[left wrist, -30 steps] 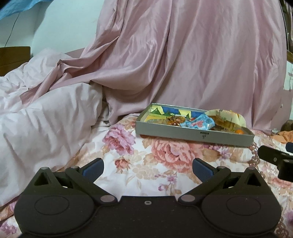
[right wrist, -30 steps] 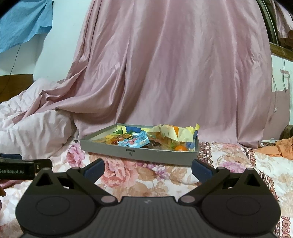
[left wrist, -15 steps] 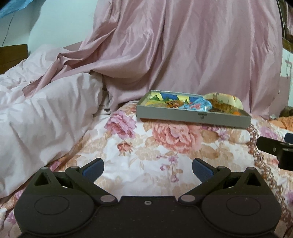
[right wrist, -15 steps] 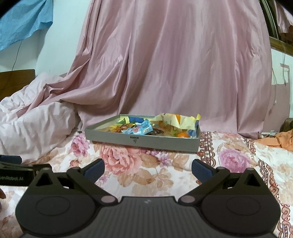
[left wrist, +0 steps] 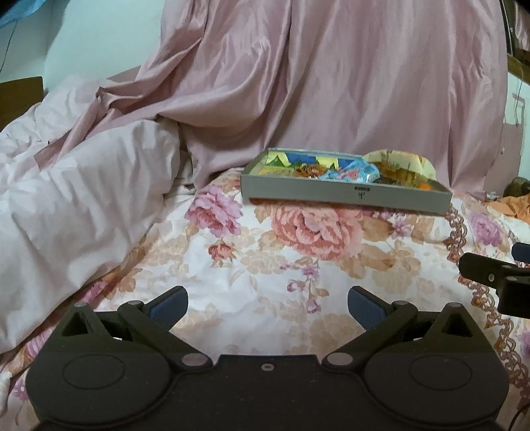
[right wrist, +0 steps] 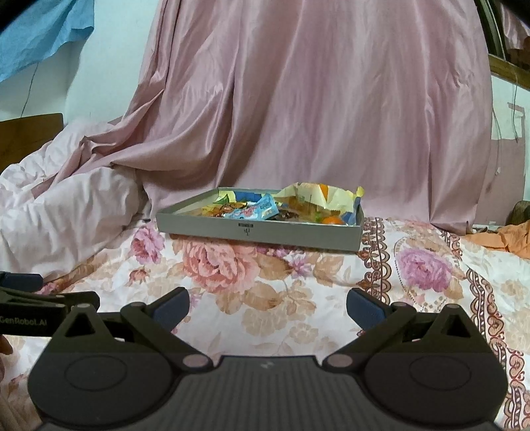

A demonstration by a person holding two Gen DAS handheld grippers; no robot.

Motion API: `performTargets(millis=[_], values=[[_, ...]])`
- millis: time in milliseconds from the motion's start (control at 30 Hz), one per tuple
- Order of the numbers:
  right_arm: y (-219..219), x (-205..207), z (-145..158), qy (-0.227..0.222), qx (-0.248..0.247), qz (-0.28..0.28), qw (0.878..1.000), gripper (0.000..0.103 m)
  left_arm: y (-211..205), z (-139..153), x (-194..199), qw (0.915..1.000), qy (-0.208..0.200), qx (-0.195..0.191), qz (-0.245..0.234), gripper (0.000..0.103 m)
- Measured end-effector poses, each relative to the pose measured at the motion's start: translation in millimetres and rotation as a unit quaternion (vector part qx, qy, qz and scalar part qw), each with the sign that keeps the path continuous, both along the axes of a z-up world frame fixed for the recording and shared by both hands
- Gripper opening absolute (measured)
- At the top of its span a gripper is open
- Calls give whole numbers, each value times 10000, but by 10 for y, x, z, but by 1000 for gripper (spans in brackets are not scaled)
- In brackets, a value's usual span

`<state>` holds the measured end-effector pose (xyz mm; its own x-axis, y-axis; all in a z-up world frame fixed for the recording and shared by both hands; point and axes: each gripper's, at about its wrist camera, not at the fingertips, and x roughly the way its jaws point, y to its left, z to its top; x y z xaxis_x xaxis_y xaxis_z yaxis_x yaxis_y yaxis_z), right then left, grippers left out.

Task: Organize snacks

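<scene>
A floral bedsheet (right wrist: pixel 265 291) printed with pink and peach roses is covering the bed across the lower half of both views. A glossy pink curtain (right wrist: pixel 314 99) is hanging in long folds behind, and a crumpled pale quilt (left wrist: pixel 76 205) is lying at the left. A blue cloth (right wrist: pixel 36 30) is hanging in the upper left. The shallow grey rectangular tray (right wrist: pixel 258 230) is sitting on the sheet at centre frame (crinkly snack packets (right wrist: pixel 251 209) piled inside). The left gripper (left wrist: pixel 266 303) and the right gripper (right wrist: pixel 267 303) are both spread wide, gripping nothing, well short of the tray.
</scene>
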<state>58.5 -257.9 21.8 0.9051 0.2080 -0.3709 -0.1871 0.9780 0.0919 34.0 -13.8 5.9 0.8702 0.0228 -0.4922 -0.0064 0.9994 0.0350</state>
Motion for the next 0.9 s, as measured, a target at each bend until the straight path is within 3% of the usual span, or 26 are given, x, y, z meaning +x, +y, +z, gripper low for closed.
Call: performTargets(millis=[267, 900], values=[[10, 63, -71, 156, -25, -9, 9999, 103, 22, -43, 57, 9998, 189, -11, 58, 102], [22, 82, -98, 208, -30, -9, 9998, 103, 21, -45, 57, 9998, 197, -2, 64, 102]])
